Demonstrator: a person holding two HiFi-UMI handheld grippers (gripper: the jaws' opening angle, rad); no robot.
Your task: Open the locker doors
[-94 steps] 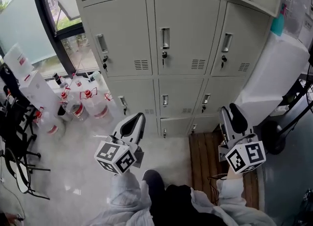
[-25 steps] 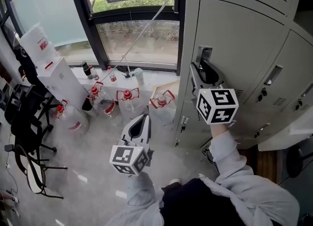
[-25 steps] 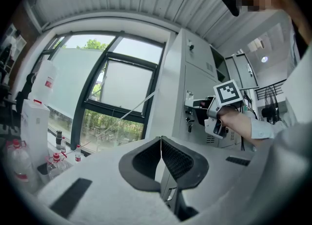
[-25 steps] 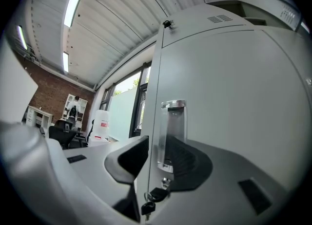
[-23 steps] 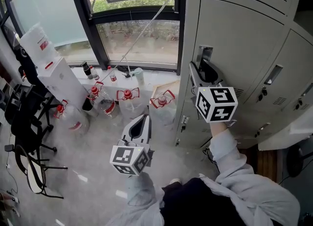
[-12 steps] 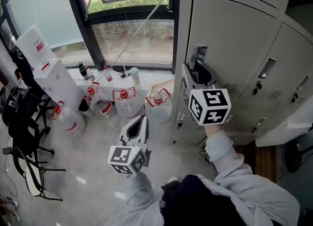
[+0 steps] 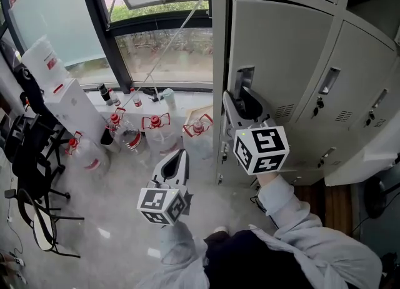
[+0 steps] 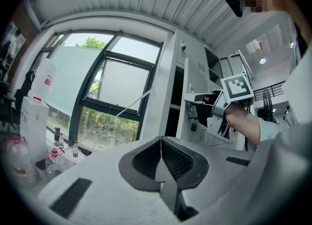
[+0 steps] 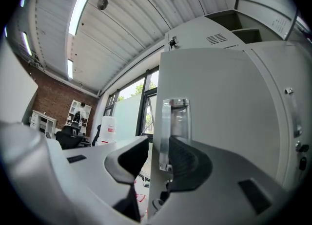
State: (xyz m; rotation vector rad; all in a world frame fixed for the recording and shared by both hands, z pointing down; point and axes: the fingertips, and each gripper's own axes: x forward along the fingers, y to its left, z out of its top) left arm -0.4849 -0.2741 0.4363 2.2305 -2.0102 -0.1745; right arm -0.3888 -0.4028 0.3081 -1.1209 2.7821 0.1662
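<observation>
Locker bank: pale grey steel locker bank (image 7: 369, 62). The doors to the right look shut, so I judge most of the task is left.

Locker door: tall pale grey steel locker door (image 7: 281, 50) at the bank's left end. A dark gap shows along its left edge, so I judge it is just ajar. Risk: if I pull too fast, it may swing out faster than my arm follows and tear free of the jaws.

Window: black-framed glass window (image 7: 100, 31), just beside the bank's left wall. Risk: a door thrown fully wide could hit that frame. I cannot tell the clearance.

Jugs: clear plastic jugs with red caps (image 7: 156, 131), standing on the floor under the window and near the bank's foot. Risk: my free hand could drift low and knock one.

Right gripper: right gripper (image 7: 240, 103), jaws spread wide and pinching the locker door's free edge. One jaw sits in the handle recess and the other is round the edge. Risk: the metal is smooth, so if my pull leaves the hinge arc, a pad may slide off.

Left gripper: left gripper (image 8: 161, 141), jaws pressed together on nothing, idle over the floor and well apart from the lockers.

Handle: chrome recessed pull handle (image 9: 175, 117). Risk: the jaw hooked behind it could jam as the door angle changes.
</observation>
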